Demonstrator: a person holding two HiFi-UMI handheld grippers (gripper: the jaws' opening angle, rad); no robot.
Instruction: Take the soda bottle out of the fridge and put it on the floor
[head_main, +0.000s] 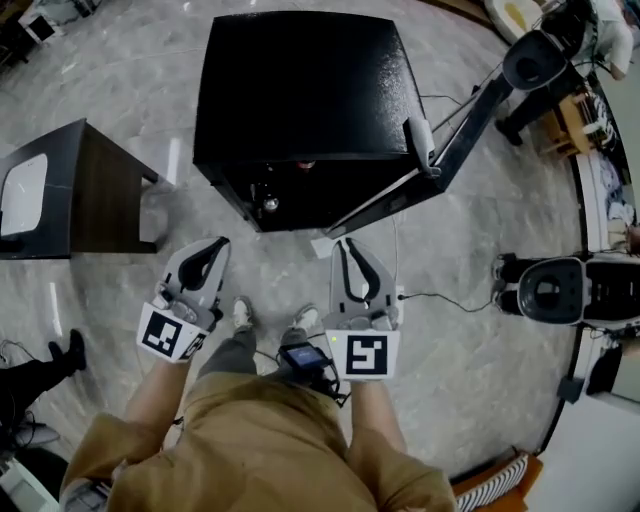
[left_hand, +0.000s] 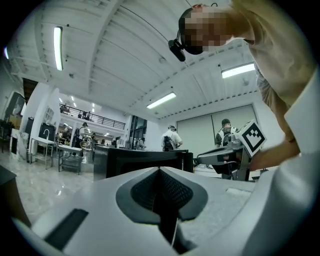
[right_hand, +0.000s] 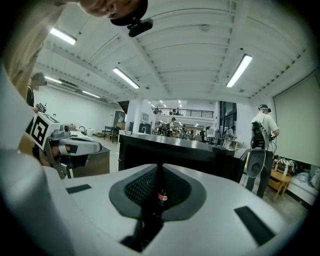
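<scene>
A low black fridge (head_main: 300, 90) stands on the marble floor with its door (head_main: 385, 200) swung open to the right. Through the slit between my right gripper's (right_hand: 160, 167) shut jaws I see the soda bottle (right_hand: 161, 196), dark with a red label, standing inside the fridge (right_hand: 170, 150). In the head view both grippers are held side by side just short of the fridge's open front, apart from it. The left gripper (head_main: 217, 244) and the right gripper (head_main: 343, 243) each have their fingers closed together with nothing held. The left gripper (left_hand: 160, 170) points level at the fridge (left_hand: 140, 160).
A dark side table (head_main: 60, 190) stands left of the fridge. A black stand with a slanted arm (head_main: 480, 110) rises right of the door. A round-based machine (head_main: 550, 290) and a cable (head_main: 440, 297) are on the floor to the right. People stand in the background.
</scene>
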